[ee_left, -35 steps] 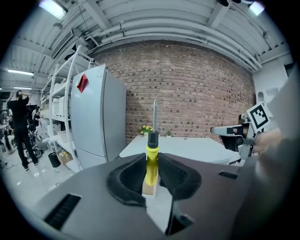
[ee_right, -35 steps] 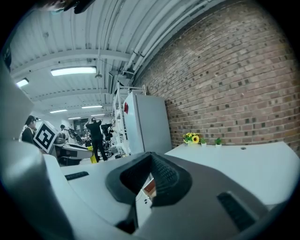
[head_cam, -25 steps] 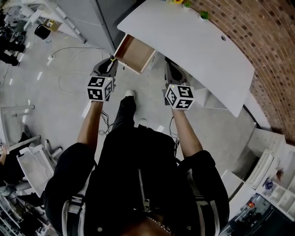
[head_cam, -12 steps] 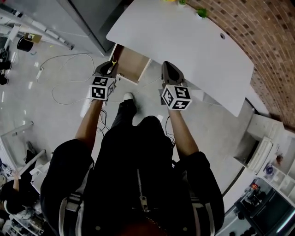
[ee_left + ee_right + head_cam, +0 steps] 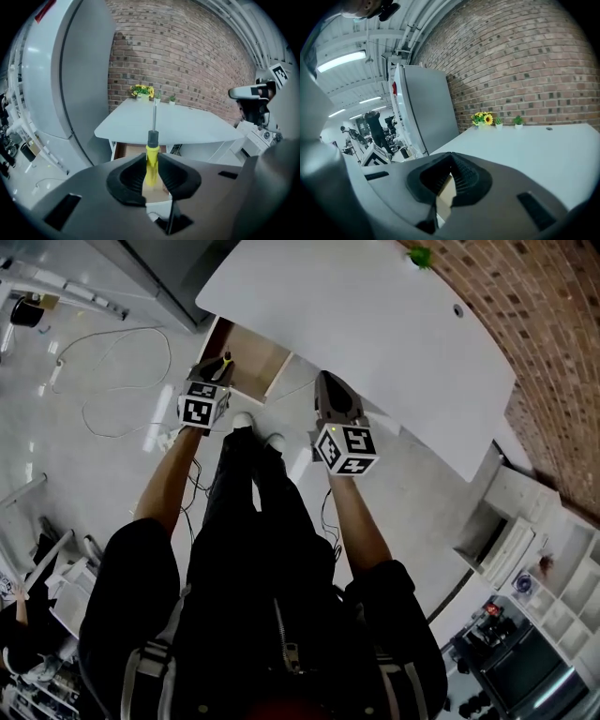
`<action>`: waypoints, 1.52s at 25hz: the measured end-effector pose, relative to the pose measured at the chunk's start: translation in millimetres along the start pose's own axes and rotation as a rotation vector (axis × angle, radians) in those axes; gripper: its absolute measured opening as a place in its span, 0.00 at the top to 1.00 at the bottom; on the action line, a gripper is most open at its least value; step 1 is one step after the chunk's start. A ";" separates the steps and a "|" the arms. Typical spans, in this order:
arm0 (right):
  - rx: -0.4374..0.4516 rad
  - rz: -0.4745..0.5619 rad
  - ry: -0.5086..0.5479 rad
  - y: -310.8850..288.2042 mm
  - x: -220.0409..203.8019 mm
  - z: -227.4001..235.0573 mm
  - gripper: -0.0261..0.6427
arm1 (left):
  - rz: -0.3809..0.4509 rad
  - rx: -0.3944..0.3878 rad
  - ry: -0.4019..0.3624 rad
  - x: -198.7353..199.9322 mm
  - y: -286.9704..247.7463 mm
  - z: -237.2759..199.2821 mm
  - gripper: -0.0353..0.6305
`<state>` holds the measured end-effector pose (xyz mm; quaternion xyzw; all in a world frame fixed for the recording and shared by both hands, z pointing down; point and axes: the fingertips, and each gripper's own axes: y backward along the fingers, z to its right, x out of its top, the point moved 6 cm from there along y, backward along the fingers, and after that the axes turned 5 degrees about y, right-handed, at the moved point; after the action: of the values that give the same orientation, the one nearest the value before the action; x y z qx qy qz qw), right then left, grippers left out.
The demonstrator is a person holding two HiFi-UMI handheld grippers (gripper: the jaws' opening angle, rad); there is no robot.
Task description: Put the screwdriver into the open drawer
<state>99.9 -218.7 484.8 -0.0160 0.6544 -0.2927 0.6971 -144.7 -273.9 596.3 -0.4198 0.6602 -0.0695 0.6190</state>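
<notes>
My left gripper [image 5: 214, 371] [image 5: 151, 174] is shut on the yellow handle of the screwdriver [image 5: 151, 159] [image 5: 225, 360]. Its grey collar and metal shaft point up and forward toward the white table [image 5: 178, 126] [image 5: 375, 324]. The open wooden drawer [image 5: 248, 364] [image 5: 133, 151] juts out under the table's near left edge, just ahead of and below the screwdriver. My right gripper [image 5: 330, 392] [image 5: 449, 177] is shut and holds nothing; it hovers at the table's front edge, to the right of the drawer. A sliver of pale wood shows between its pads.
A tall grey cabinet [image 5: 70, 70] stands left of the table. Cables [image 5: 103, 381] trail over the floor on the left. A brick wall [image 5: 544, 324] runs behind the table, and small plants [image 5: 143, 90] sit at its far end. White shelving [image 5: 520, 531] stands at the right.
The person has stepped closer to the table. Both grippers have moved forward toward the drawer, the left one still holding the screwdriver.
</notes>
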 end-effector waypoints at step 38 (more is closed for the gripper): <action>-0.128 -0.362 -0.150 23.0 -204.0 -3.6 0.95 | -0.703 0.035 0.049 -212.6 -296.6 -80.9 0.80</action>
<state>111.2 -110.9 659.2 -0.1994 0.6042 -0.3688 0.6776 -101.9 -361.7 957.2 -0.6089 0.4887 -0.2997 0.5483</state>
